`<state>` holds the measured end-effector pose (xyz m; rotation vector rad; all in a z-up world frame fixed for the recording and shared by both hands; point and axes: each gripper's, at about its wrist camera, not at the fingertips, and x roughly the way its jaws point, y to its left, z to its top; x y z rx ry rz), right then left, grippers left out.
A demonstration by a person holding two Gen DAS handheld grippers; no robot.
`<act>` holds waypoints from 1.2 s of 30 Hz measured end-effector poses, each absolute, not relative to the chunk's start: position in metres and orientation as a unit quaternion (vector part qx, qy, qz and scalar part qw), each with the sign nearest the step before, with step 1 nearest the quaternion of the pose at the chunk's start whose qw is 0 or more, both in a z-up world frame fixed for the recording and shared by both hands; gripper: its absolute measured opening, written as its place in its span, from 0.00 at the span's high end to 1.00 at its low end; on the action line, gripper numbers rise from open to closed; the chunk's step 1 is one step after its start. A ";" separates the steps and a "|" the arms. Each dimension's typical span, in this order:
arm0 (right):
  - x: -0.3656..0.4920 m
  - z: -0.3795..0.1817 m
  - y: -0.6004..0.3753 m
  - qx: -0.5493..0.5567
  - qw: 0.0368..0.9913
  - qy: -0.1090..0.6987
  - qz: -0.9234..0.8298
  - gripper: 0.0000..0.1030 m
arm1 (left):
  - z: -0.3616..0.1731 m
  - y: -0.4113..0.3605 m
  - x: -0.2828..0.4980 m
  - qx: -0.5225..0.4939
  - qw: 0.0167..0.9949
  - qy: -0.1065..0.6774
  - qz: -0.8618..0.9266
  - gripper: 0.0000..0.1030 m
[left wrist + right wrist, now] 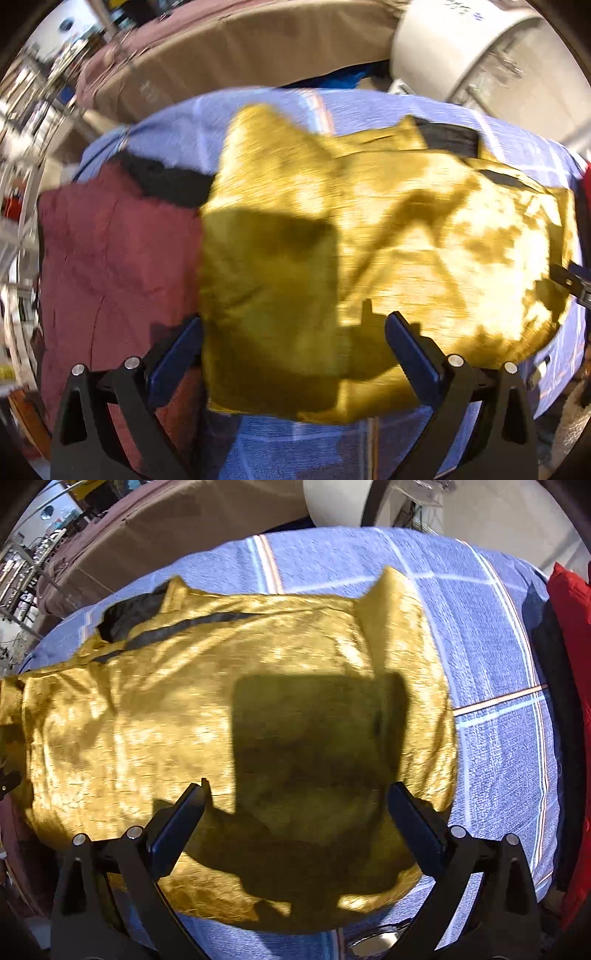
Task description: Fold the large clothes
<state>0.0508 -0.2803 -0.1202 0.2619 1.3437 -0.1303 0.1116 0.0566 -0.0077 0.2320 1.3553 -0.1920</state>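
Observation:
A large mustard-yellow garment [369, 236] with a black collar lining [448, 138] lies partly folded on a blue checked sheet [258, 107]. In the right wrist view the same garment [155, 716] fills the middle, its collar [129, 618] at the far left. My left gripper [293, 325] is open and empty, hovering over the garment's near left part. My right gripper [295, 794] is open and empty over the garment's near right part. Part of the right gripper [576, 282] shows at the right edge of the left wrist view.
A maroon cloth [110, 266] and a black cloth [166, 181] lie left of the garment. A red item [570, 635] and a dark item [554, 672] lie at the sheet's right edge. A brown covered surface [236, 48] and a white round object [454, 48] stand behind.

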 end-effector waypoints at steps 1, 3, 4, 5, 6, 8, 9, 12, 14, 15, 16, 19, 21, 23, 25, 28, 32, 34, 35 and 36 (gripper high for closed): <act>0.050 -0.115 -0.268 0.119 0.779 0.613 -0.048 0.05 | -0.007 0.045 0.109 0.119 0.770 0.619 -0.096 0.06; 0.050 -0.111 -0.245 0.112 0.786 0.607 -0.026 0.05 | -0.017 0.023 0.110 0.136 0.762 0.623 -0.113 0.06; 0.051 -0.114 -0.234 0.106 0.788 0.607 -0.016 0.05 | -0.026 0.015 0.112 0.145 0.755 0.629 -0.119 0.06; 0.052 -0.119 -0.223 0.098 0.786 0.611 -0.009 0.05 | -0.039 0.010 0.115 0.155 0.746 0.637 -0.118 0.06; 0.055 -0.124 -0.213 0.090 0.781 0.618 -0.007 0.05 | -0.050 0.007 0.118 0.159 0.737 0.647 -0.113 0.06; 0.059 -0.143 -0.205 0.070 0.771 0.633 -0.014 0.05 | -0.071 0.014 0.128 0.139 0.726 0.664 -0.113 0.05; 0.061 -0.154 -0.207 0.068 0.765 0.640 -0.017 0.05 | -0.077 0.019 0.133 0.123 0.720 0.673 -0.113 0.05; 0.066 -0.168 -0.221 0.091 0.753 0.652 -0.014 0.05 | -0.080 0.037 0.143 0.065 0.709 0.692 -0.118 0.05; 0.066 -0.166 -0.233 0.091 0.751 0.653 -0.034 0.05 | -0.071 0.042 0.142 0.051 0.712 0.691 -0.116 0.06; 0.066 -0.164 -0.240 0.089 0.748 0.656 -0.054 0.05 | -0.064 0.042 0.139 0.058 0.717 0.686 -0.113 0.06; 0.065 -0.162 -0.248 0.090 0.743 0.658 -0.075 0.05 | -0.057 0.041 0.134 0.071 0.722 0.679 -0.111 0.06; 0.054 -0.146 -0.270 0.124 0.741 0.652 -0.106 0.05 | -0.031 0.033 0.114 0.122 0.739 0.655 -0.096 0.06; 0.043 -0.125 -0.278 0.117 0.754 0.635 -0.122 0.05 | -0.008 0.027 0.096 0.157 0.760 0.624 -0.087 0.06; 0.031 -0.102 -0.280 0.104 0.770 0.616 -0.132 0.05 | 0.014 0.022 0.082 0.173 0.776 0.600 -0.088 0.06; 0.020 -0.080 -0.280 0.112 0.783 0.598 -0.129 0.05 | 0.038 0.019 0.069 0.177 0.792 0.578 -0.090 0.06; 0.001 -0.052 -0.274 0.123 0.797 0.580 -0.119 0.05 | 0.061 0.020 0.063 0.174 0.804 0.561 -0.089 0.06; -0.015 -0.032 -0.257 0.144 0.806 0.566 -0.092 0.05 | 0.082 0.015 0.052 0.143 0.815 0.553 -0.096 0.06; -0.023 -0.021 -0.248 0.143 0.815 0.554 -0.087 0.05 | 0.088 0.014 0.044 0.138 0.821 0.545 -0.098 0.06; -0.026 -0.015 -0.243 0.136 0.822 0.546 -0.088 0.05 | 0.093 0.013 0.040 0.132 0.825 0.540 -0.100 0.06; -0.028 -0.009 -0.238 0.127 0.828 0.538 -0.090 0.05 | 0.095 0.015 0.037 0.124 0.828 0.537 -0.103 0.06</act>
